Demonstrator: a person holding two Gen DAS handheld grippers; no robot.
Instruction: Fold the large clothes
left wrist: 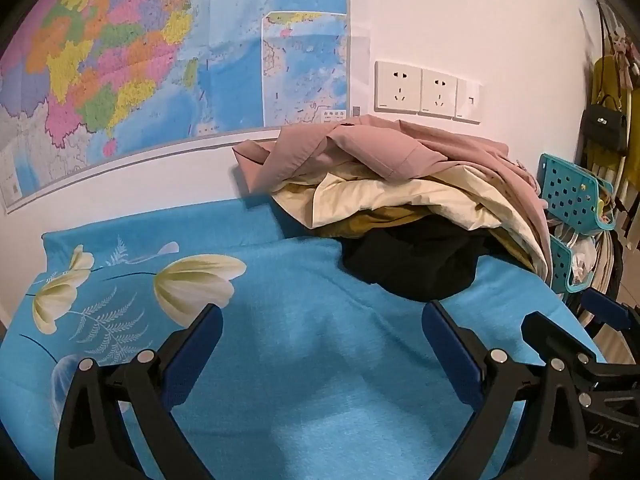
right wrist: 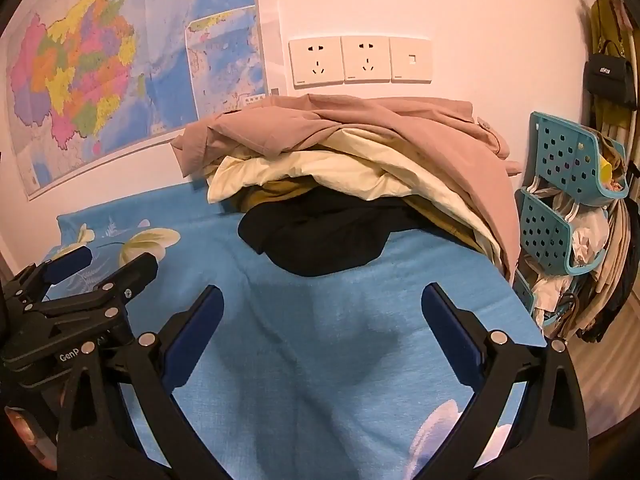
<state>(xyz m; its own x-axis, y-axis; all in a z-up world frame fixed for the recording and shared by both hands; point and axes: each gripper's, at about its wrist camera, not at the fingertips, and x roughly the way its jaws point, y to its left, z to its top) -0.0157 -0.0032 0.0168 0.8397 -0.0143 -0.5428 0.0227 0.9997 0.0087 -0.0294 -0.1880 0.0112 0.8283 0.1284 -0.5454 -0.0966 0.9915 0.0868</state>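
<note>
Both grippers hover side by side above a desk covered with a blue floral cloth (left wrist: 304,344), and neither has hold of anything. The left gripper (left wrist: 322,328) has its blue-padded fingers spread wide, with only bare cloth between them. The right gripper (right wrist: 322,310) is spread just as wide over the same blue cloth.

The clothes to be folded sit in a loose pile at the far right end of the desk, against the wall. A dusty pink garment (right wrist: 360,128) lies crumpled on top, a cream garment (right wrist: 320,172) under it, then a mustard-coloured layer (right wrist: 280,194), and a black garment (right wrist: 320,236) at the bottom spills forward toward the grippers.

On the wall behind are a coloured map (left wrist: 120,60) and a row of white sockets (right wrist: 360,60). Beside the desk's right edge stands a teal perforated rack (right wrist: 560,184) stuffed with items, and a black handbag (right wrist: 610,80) hangs near it.
</note>
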